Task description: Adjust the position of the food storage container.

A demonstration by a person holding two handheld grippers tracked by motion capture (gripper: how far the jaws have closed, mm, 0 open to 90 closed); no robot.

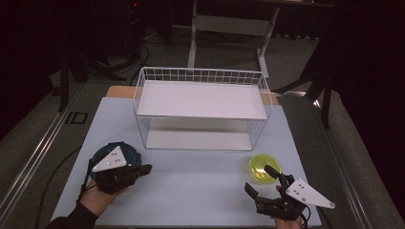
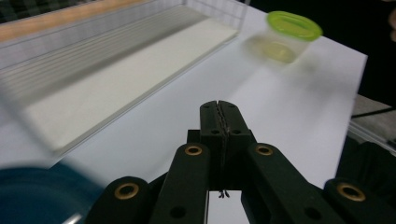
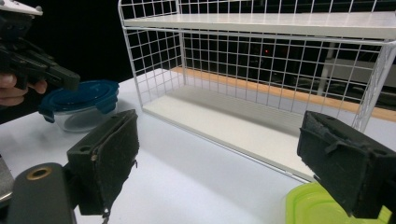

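A round glass container with a blue lid (image 1: 132,149) sits at the table's front left, partly under my left gripper (image 1: 144,169), whose jaws are pressed together with nothing between them (image 2: 219,106). A small container with a lime-green lid (image 1: 261,167) stands at the front right. Just in front of it my right gripper (image 1: 259,180) is open and empty. In the right gripper view the right gripper's (image 3: 226,163) pads stand wide apart, the green lid (image 3: 308,207) lies by the right pad, and the blue-lidded container (image 3: 79,105) is farther off beneath the left gripper (image 3: 74,80).
A white wire rack (image 1: 200,100) with two flat shelves stands mid-table, open toward me; its lower shelf (image 2: 116,79) lies ahead of the left gripper. The white table mat (image 1: 191,186) stretches between the grippers. Dark floor and a desk frame lie beyond.
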